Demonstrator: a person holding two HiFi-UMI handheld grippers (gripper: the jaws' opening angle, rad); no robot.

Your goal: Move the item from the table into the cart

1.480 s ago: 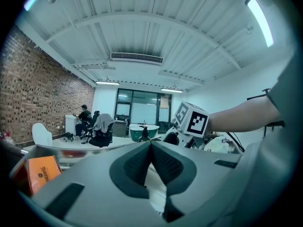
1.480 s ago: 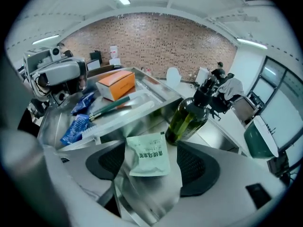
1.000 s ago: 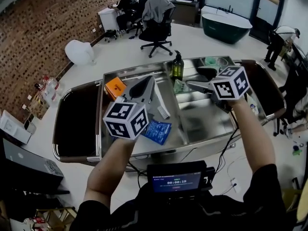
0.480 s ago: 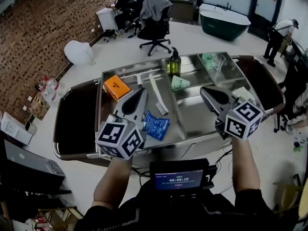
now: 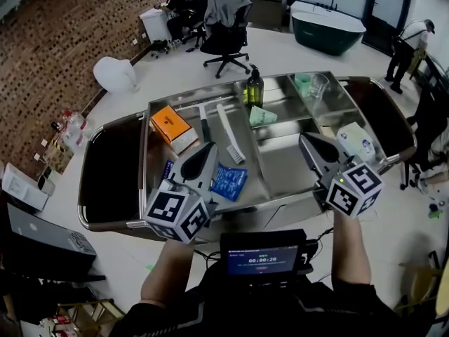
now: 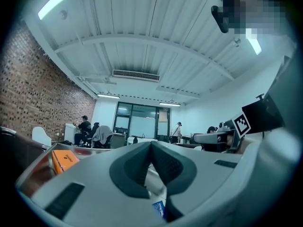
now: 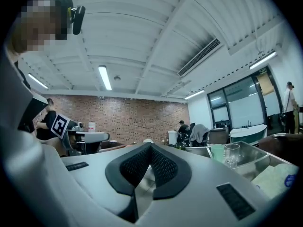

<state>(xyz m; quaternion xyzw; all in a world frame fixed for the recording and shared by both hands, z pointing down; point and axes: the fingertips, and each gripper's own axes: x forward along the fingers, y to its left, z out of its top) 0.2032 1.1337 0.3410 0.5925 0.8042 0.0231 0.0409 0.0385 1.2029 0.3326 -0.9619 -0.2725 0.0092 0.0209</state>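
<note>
Left gripper (image 5: 210,148): jaws closed, pads meeting at the tip, nothing held. It points level over the left tray of the cart (image 5: 284,170). In the left gripper view (image 6: 151,143) a corner of the blue packet (image 6: 158,208) shows below the closed pads, clear of them.

Right gripper (image 5: 303,138): jaws closed, empty. It points level over the right part of the cart's centre tray. In the right gripper view (image 7: 150,145) the pads meet with nothing between them.

Contents of the stainless steel cart:
- Left tray: orange box (image 5: 170,125) at the far left; white-handled brush (image 5: 230,142) lying lengthwise; blue packet (image 5: 230,181) at the near edge, just beside the left gripper's tip.
- Far edge: dark green pump bottle (image 5: 255,88), upright.
- Centre tray: green folded pack (image 5: 262,116), near the bottle.
- Far right compartment: clear glass (image 5: 318,86) and green cup (image 5: 302,83), side by side and upright.
- Right tray: white packet (image 5: 356,142), just beside the right gripper.

Task item: it cannot be singled out with certainty. Every loose object in view already lies inside the cart, and neither gripper touches any of them.
</note>
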